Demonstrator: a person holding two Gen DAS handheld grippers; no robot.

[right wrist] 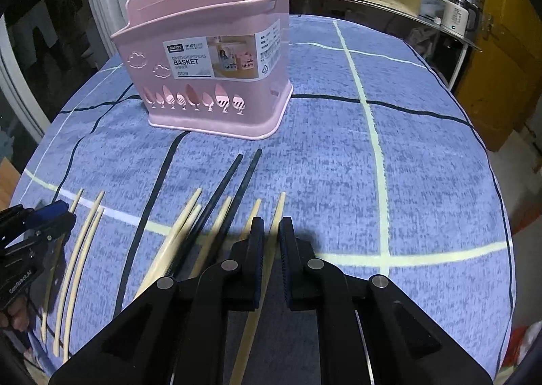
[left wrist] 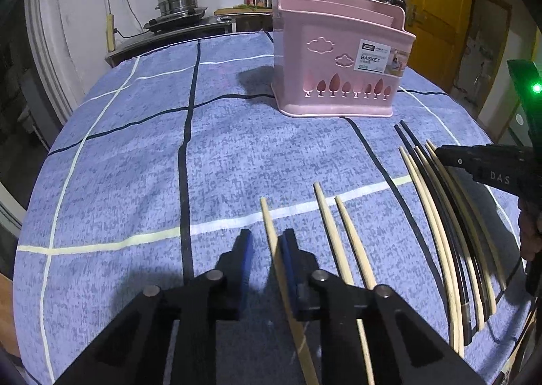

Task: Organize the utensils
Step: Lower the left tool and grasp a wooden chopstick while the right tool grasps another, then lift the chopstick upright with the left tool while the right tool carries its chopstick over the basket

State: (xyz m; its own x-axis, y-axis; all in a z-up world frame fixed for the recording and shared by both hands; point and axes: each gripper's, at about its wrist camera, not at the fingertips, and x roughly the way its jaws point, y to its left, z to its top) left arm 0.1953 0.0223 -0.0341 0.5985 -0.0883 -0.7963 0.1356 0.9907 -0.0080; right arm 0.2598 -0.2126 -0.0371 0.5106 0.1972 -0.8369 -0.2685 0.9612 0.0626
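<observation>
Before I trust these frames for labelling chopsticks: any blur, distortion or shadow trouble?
Left wrist view: sharp; fisheye bows the chopsticks at right; the pink basket throws a soft shadow leftward. Right wrist view: the chopsticks left of the right gripper are motion-smeared; corners vignetted black.

Left claw [left wrist: 266,242] low over blue checked surface [left wrist: 135,154]. One pale chopstick [left wrist: 269,226] running between its jaws, lying against the right blue pad; visible gap to the left pad. Two more pale chopsticks [left wrist: 338,232] just right of it, flat on the cloth. Further right, mixed bundle of pale and black chopsticks [left wrist: 437,215], right claw [left wrist: 440,153] over them. Pink basket [left wrist: 338,56] upright at far side, well apart.
</observation>
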